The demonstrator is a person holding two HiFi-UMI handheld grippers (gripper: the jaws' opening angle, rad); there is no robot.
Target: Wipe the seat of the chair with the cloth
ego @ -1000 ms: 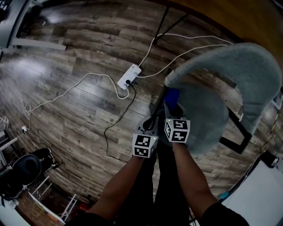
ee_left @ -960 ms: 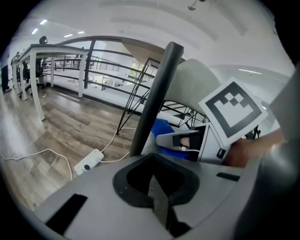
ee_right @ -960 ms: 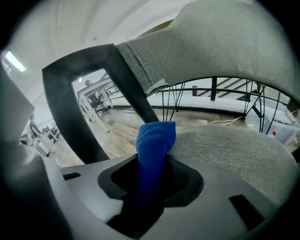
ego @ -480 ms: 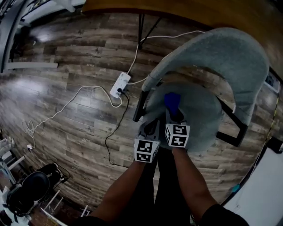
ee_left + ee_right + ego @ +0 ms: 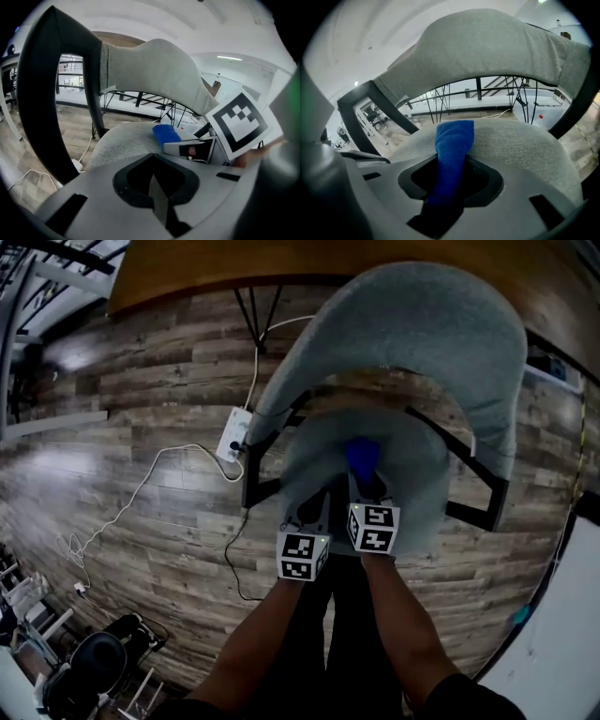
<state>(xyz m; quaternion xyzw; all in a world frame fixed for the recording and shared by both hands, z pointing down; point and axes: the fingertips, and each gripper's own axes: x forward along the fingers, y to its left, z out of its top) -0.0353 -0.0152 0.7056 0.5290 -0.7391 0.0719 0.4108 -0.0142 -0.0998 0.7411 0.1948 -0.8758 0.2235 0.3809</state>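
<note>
A grey upholstered chair stands in front of me, with a round seat (image 5: 427, 479), a curved backrest (image 5: 441, 334) and a black frame. My right gripper (image 5: 366, 486) is shut on a blue cloth (image 5: 361, 456), whose free end lies on the near part of the seat. In the right gripper view the cloth (image 5: 453, 140) runs from between the jaws onto the seat (image 5: 525, 145). My left gripper (image 5: 314, 512) is beside it at the seat's front left edge, shut with nothing in it. In the left gripper view the cloth (image 5: 165, 133) shows to the right.
A white power strip (image 5: 232, 434) with white and black cables lies on the wood floor left of the chair. A wooden tabletop (image 5: 187, 273) is beyond the chair. A black stool (image 5: 84, 676) stands at the bottom left. The person's legs are below the grippers.
The chair has shifted from the right toward the middle of the view. Both grippers now reach further over the seat, and the cloth lies nearer its middle.
</note>
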